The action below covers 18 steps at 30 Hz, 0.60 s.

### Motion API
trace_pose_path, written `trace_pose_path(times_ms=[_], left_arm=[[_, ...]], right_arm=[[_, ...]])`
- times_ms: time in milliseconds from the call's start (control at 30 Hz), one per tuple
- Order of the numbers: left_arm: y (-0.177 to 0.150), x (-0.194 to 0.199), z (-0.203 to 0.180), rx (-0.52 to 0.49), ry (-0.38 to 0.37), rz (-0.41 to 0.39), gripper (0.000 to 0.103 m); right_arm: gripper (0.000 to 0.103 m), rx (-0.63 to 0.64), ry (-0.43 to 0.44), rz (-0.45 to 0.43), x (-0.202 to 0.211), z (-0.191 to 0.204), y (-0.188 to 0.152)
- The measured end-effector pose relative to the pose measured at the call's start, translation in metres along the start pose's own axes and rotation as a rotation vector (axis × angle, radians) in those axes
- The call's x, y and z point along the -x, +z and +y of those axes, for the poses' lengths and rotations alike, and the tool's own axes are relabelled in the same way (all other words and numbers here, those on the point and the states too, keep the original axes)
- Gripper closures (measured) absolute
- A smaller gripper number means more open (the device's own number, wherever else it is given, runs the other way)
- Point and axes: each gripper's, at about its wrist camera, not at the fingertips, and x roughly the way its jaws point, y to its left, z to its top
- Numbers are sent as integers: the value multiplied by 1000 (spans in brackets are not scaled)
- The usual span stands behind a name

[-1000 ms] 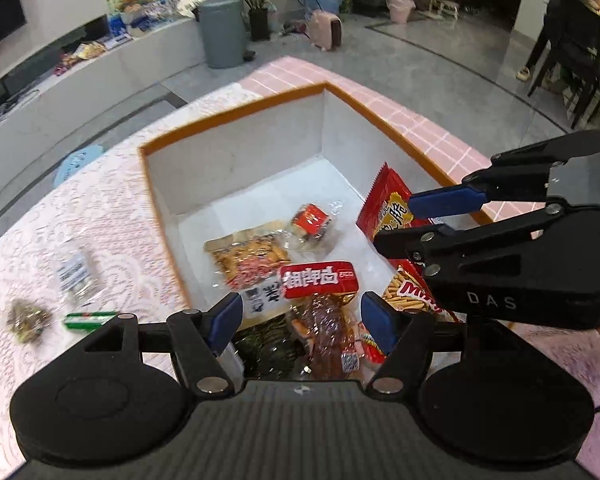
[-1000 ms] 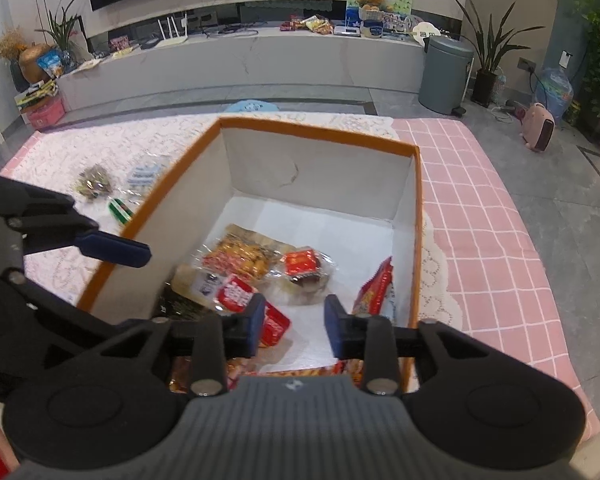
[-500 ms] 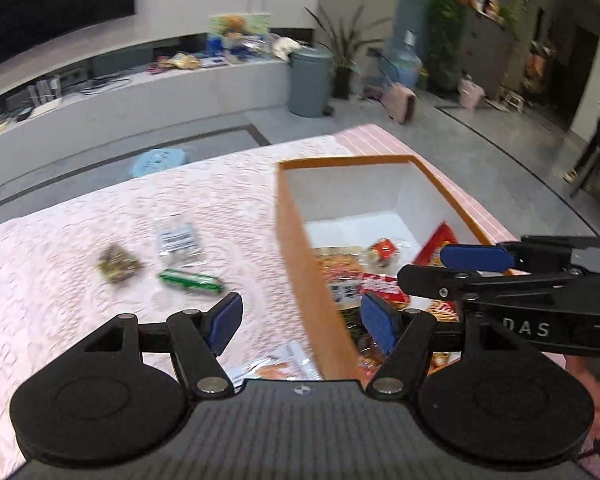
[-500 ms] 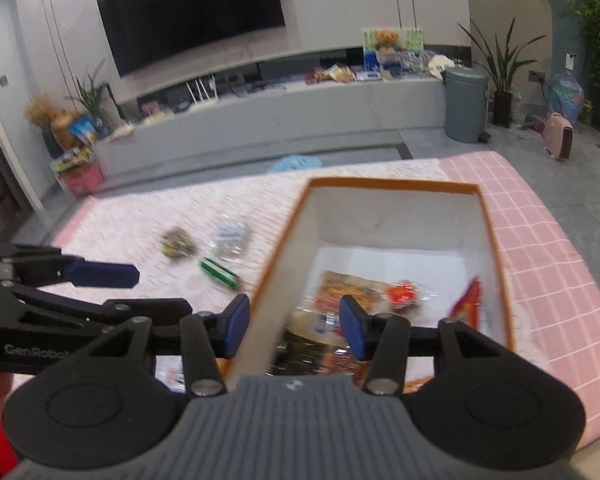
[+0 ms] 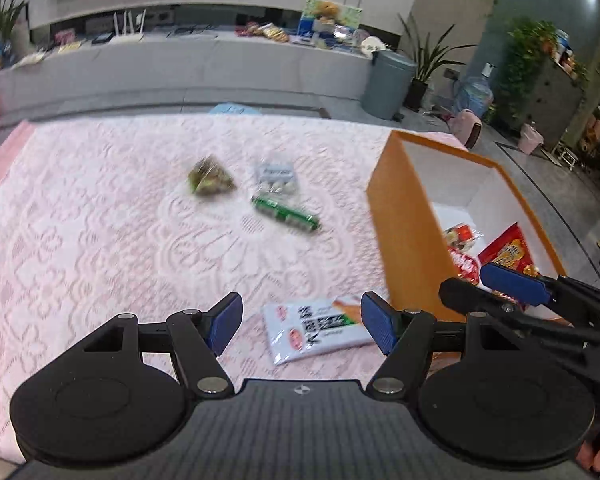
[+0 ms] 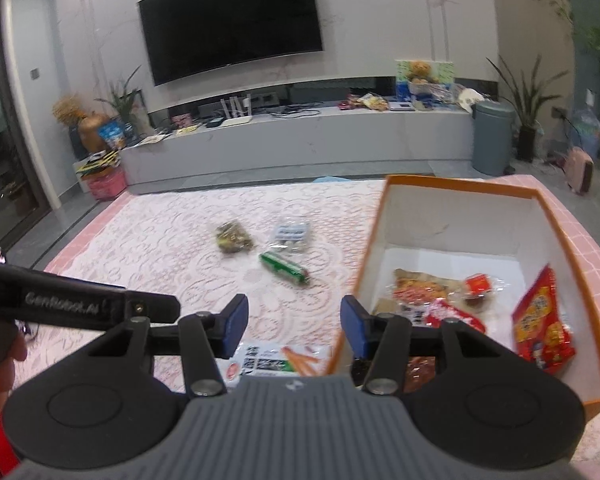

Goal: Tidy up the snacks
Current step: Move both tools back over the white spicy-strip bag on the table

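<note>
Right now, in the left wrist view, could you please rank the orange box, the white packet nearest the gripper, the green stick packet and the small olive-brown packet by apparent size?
1. orange box, clearly largest.
2. white packet; it is nearest the camera, which inflates it.
3. and 4. green stick packet and olive-brown packet: alike, both blurred, so unranked.

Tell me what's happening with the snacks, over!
Left hand-held gripper open, empty; right hand-held gripper too. White packet on cloth before left one. Box part filled. Nothing blocking.
</note>
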Motion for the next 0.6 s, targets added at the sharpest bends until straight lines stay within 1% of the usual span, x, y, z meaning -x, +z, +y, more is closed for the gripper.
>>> trace_pose_path(times_ms=[133,300,467,600], left_arm=[[-10,-5,21,40,-1,18,23],[-14,-17,45,104,-30,47,23],[-11,-26,55,94,-35,60,24],[-8,-41,65,90,-41,90,27]], right_arm=[[53,72,23,15,-13,21,-11],[53,168,42,35,-32,40,-18],[53,232,59,86,-56,53,-21],[53,275,65,164,-78,60,-24]])
